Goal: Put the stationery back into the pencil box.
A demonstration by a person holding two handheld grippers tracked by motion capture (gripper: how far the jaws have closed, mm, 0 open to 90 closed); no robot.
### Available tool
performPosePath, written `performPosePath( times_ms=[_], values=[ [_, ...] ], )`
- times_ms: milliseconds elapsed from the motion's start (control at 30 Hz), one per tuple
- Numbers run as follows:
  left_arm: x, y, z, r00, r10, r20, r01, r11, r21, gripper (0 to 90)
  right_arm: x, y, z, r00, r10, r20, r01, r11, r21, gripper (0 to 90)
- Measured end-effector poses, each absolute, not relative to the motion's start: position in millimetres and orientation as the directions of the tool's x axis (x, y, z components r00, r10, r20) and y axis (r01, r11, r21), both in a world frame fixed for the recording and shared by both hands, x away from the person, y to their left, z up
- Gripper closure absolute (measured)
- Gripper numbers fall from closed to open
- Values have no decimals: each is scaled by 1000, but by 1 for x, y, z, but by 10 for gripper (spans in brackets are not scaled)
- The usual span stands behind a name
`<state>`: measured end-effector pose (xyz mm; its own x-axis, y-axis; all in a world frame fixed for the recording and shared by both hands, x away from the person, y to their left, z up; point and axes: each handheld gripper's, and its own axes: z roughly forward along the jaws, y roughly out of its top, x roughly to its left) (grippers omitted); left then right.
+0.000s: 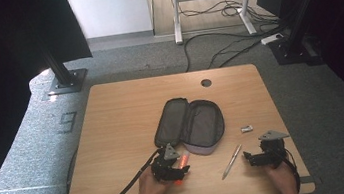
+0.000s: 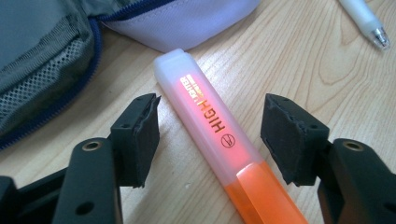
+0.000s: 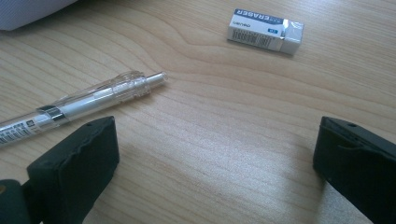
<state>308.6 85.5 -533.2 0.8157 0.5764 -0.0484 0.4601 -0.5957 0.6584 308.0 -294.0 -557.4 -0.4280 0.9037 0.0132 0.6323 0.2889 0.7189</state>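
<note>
So the left gripper (image 2: 210,135) sits low over the orange highlighter (image 2: 219,149), jaws apart on either side of its barrel with daylight between each pad and the plastic. No grip yet. The highlighter lies flat on the table (image 2: 308,70), cap pointing away from the claw toward the open pencil case (image 2: 42,60) just beyond it. I'd squeeze square across the translucent cap section, pads level, so it doesn't twist or skate out. The right gripper (image 3: 215,154) is wide open over bare wood, pen (image 3: 88,100) just past its left jaw, eraser (image 3: 265,30) further ahead. The highlighter's tail end is cut off at the frame bottom, and the case's inside is too dark to read from above.
</note>
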Motion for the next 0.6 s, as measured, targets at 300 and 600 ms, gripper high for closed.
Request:
performPosePath(
  times_ms=[300,600],
  values=[
    [304,87,-540,803,595,-31,458,-584,670,468,308,-294,-557,-429,903,13,633,290,718,0],
    [298,89,-541,792,611,-9,453,-578,678,575,308,-294,-557,-429,903,13,633,290,718,0]
  ],
)
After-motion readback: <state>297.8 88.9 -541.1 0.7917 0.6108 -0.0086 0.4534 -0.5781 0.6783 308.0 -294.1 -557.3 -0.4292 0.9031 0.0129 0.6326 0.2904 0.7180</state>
